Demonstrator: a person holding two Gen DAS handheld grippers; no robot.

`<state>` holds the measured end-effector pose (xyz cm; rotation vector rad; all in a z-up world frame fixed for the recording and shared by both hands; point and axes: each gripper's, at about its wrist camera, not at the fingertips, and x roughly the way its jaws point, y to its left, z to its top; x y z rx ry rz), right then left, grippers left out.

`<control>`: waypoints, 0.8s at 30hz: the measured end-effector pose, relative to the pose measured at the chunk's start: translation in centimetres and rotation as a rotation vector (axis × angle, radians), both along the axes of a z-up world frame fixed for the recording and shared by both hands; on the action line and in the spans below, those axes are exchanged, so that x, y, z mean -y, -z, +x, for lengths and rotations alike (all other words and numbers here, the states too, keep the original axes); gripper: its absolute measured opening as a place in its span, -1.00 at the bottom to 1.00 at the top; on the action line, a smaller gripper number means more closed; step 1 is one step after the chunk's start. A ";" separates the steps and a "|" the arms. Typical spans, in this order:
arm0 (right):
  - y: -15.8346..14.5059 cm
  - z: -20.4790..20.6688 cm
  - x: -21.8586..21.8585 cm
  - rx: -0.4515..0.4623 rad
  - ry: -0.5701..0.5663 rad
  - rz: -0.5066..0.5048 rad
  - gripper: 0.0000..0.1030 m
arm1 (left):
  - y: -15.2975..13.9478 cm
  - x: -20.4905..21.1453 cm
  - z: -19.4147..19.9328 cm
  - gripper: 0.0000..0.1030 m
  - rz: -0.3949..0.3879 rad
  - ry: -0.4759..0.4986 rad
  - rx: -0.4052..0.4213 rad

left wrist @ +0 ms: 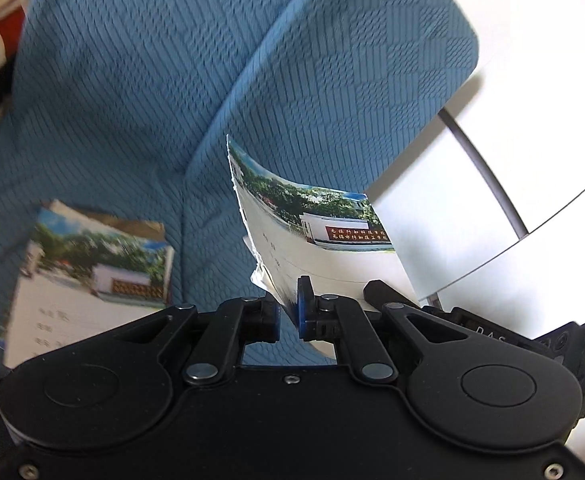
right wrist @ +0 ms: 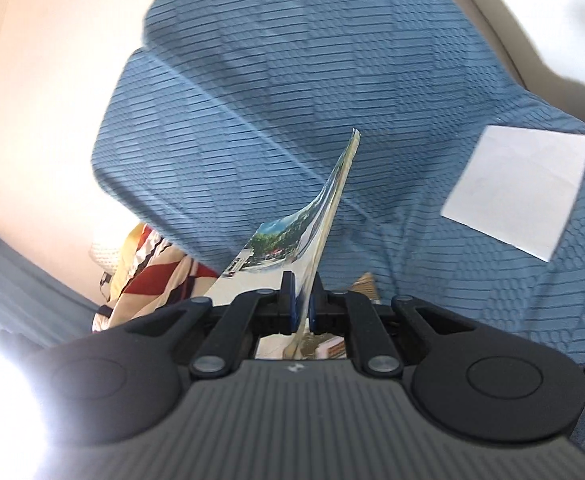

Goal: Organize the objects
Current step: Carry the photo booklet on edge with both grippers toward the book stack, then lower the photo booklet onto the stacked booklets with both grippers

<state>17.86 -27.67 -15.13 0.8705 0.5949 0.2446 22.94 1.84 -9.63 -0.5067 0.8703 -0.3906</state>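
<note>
Both tongs are clamped on paper.

Left gripper (left wrist: 289, 312): blue pads pinch the near edge of a loose printed sheet (left wrist: 316, 236). Sheet stands up from the jaws and curls over to the right. Its left edge is ragged, torn-looking. Print shows trees, sky, a white wall with a red sign in Chinese characters; lower part is white with faint form lines. Another black gripper part (left wrist: 380, 292) touches the sheet's near right corner; can't tell whether it grips there.

Right gripper (right wrist: 301, 312): pads closed on the near edge of a thin booklet (right wrist: 316, 216), seen nearly edge-on, rising away from the jaws and bending to a point at the far end. Same tree-and-building print on its left face. More printed paper shows under the jaws, between the links.

Around them:
- Blue textured sofa cover (left wrist: 140, 92) fills the background in both views, seam between cushions running diagonally.
- Left wrist view: second booklet (left wrist: 92, 276) with matching cover lies flat on the cover, near left of the gripper, blurred. Apart from the held sheet.
- Right wrist view: blank white paper (right wrist: 520, 192) lies flat on the blue cover, far right, well apart from the held booklet.
- Red, white and cream striped fabric (right wrist: 148, 272) at left, past the cushion edge.
- White panels with a dark rail (left wrist: 488, 176) at right in the left wrist view.
</note>
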 end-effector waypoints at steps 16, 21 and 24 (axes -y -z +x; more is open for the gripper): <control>-3.8 1.2 -7.4 0.063 -0.121 -0.056 -0.83 | -2.7 -8.2 -2.8 -0.83 -0.020 -0.098 0.083; -2.5 1.7 -10.4 0.038 -0.146 -0.085 -0.82 | -0.7 -11.5 -2.9 -0.83 -0.063 -0.166 0.058; -1.5 2.2 -12.2 0.022 -0.161 -0.122 -0.82 | 1.0 -12.9 -2.9 -0.84 -0.056 -0.188 0.032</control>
